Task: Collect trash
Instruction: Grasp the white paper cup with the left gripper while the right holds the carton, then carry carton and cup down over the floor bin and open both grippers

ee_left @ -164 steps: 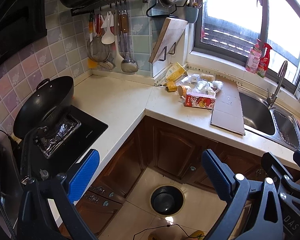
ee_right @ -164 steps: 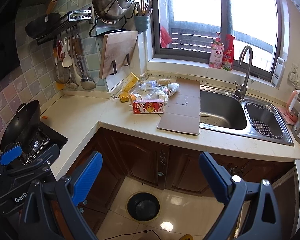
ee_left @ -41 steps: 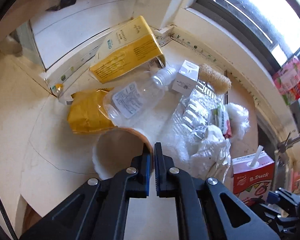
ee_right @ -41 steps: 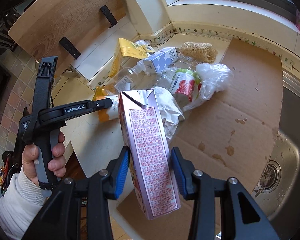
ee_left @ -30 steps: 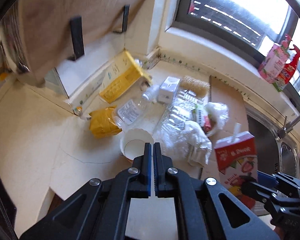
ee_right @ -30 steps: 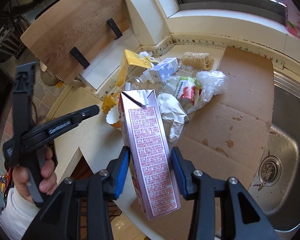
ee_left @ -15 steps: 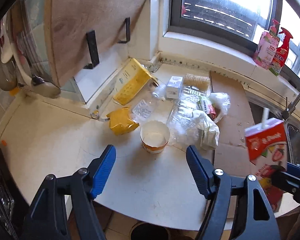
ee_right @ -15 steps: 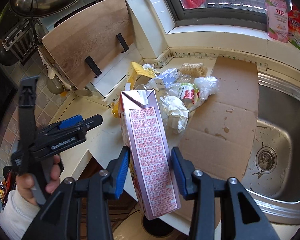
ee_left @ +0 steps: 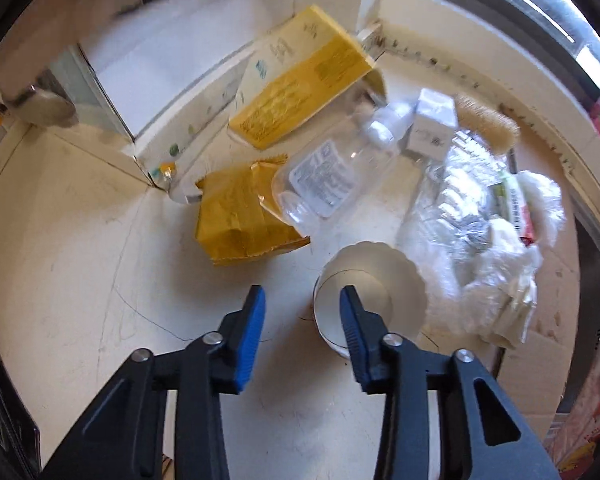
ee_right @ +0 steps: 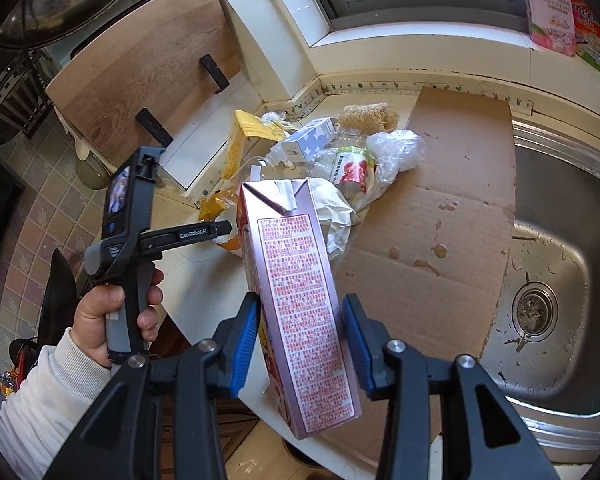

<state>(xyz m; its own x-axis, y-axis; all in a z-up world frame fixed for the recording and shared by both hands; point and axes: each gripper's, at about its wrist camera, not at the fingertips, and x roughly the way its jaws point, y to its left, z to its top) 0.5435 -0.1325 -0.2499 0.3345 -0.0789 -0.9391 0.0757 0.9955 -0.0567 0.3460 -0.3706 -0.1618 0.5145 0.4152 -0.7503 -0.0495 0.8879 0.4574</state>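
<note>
Paper cup (ee_left: 370,294): upright on the countertop (ee_left: 80,280), near edge of the trash pile. Left gripper (ee_left: 302,312) jaws parted, just been closing; right finger inside the rim, left finger outside, rim between them, pads not pressing. Beyond: yellow bag (ee_left: 240,220), clear bottle (ee_left: 332,176), yellow carton (ee_left: 300,84), plastic wrap (ee_left: 480,216). Right gripper (ee_right: 300,340) clamps a drink carton (ee_right: 300,304). "GenRobot.AI" on the left gripper's arm.

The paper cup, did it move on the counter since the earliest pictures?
Yes. The paper cup then lay on its side against the trash pile; now it stands upright on the counter, apart from the yellow bag.
</note>
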